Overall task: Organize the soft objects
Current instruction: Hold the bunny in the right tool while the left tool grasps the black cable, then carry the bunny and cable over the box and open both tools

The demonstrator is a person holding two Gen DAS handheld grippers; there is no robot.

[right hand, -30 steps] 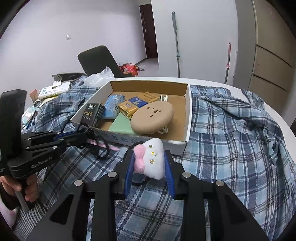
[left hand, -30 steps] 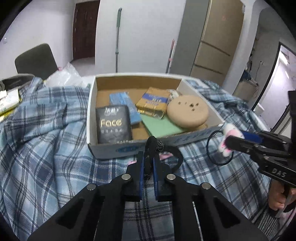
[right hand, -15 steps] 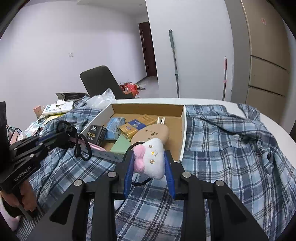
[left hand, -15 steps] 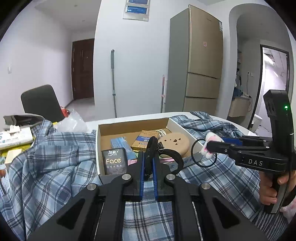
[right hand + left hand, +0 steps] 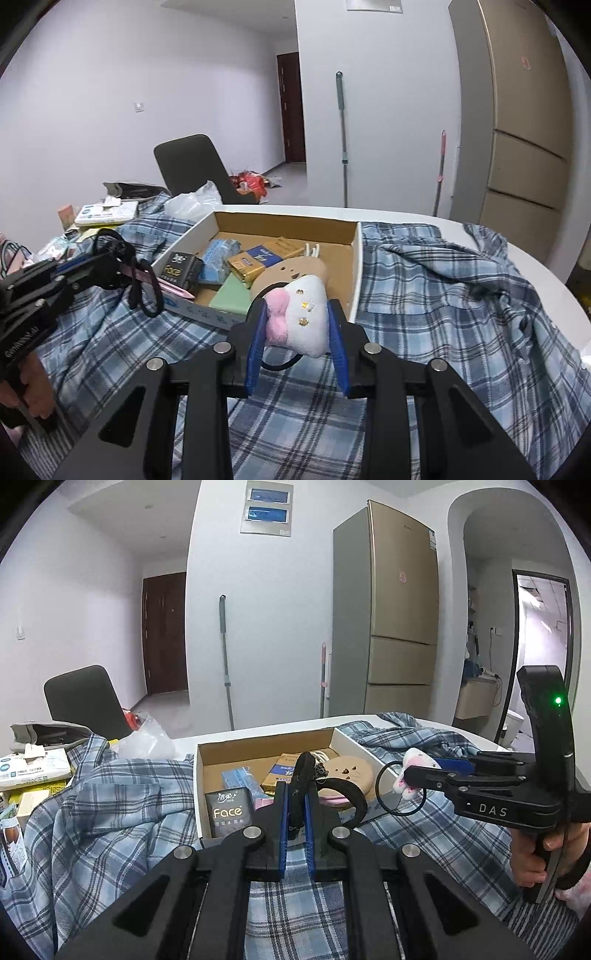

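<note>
With the left gripper [image 5: 296,805] clenched on a black hair tie [image 5: 317,779] at frame centre and the right gripper [image 5: 297,325] clamping a plush charm [image 5: 301,320] low centre, carry both over the box [image 5: 356,258] rim before letting go.

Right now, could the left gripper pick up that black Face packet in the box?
Probably not: the left gripper is shut on a black hair tie, so its fingers are occupied, though the Face packet lies uncovered just ahead.

Cardboard box [image 5: 357,258] on plaid shirt [image 5: 443,288]
</note>
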